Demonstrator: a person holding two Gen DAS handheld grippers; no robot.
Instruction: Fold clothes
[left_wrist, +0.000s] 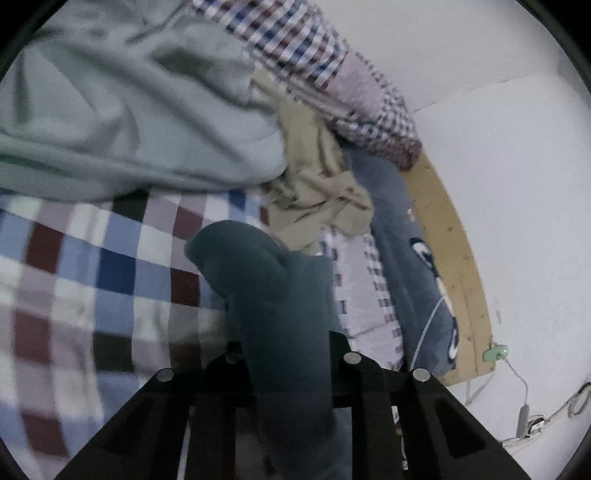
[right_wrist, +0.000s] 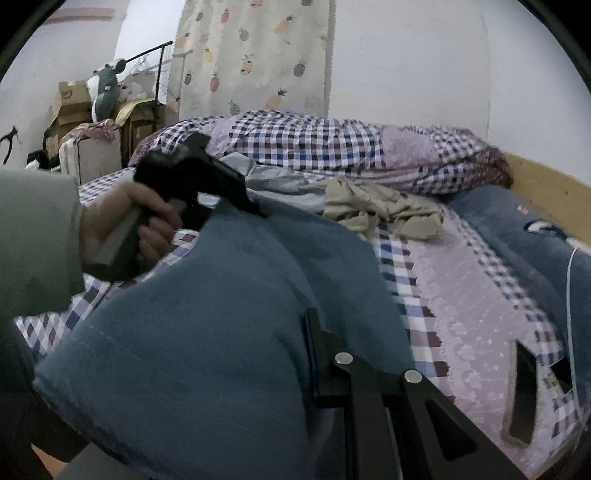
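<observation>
Fabric of one teal-blue garment (right_wrist: 207, 314) fills the foreground of the right wrist view, stretched between two hand-held grippers above a bed (right_wrist: 476, 295) covered in a checked sheet. The left hand-held gripper (left_wrist: 291, 354) is clamped on a bunched fold of the same teal cloth (left_wrist: 280, 302), which runs up between its black fingers and hangs over the checked sheet (left_wrist: 92, 280). In the right wrist view that left hand-held gripper (right_wrist: 255, 208) shows from outside, held by a person's hand (right_wrist: 129, 225) in a grey-green sleeve (right_wrist: 37, 236), its tip biting the upper edge of the garment. The right hand-held gripper (right_wrist: 314, 365) meets the garment's near edge; one black finger (right_wrist: 317, 354) lies against the cloth and the other is hidden beneath it, so how far it stands apart cannot be told.

Beyond the garment lie one pale grey-green garment (left_wrist: 129, 110), one crumpled beige garment (left_wrist: 317, 184) and a heaped checked quilt (right_wrist: 314, 147). A blue pillow (right_wrist: 524, 236) with a printed motif rests along the wooden bed frame (left_wrist: 454, 258); any lettering on it is too blurred to read. One dark phone (right_wrist: 522, 398) lies on the sheet near the right edge. A pineapple-print curtain (right_wrist: 255, 55) hangs behind the bed, with cardboard boxes (right_wrist: 70, 107) stacked at the far left.
</observation>
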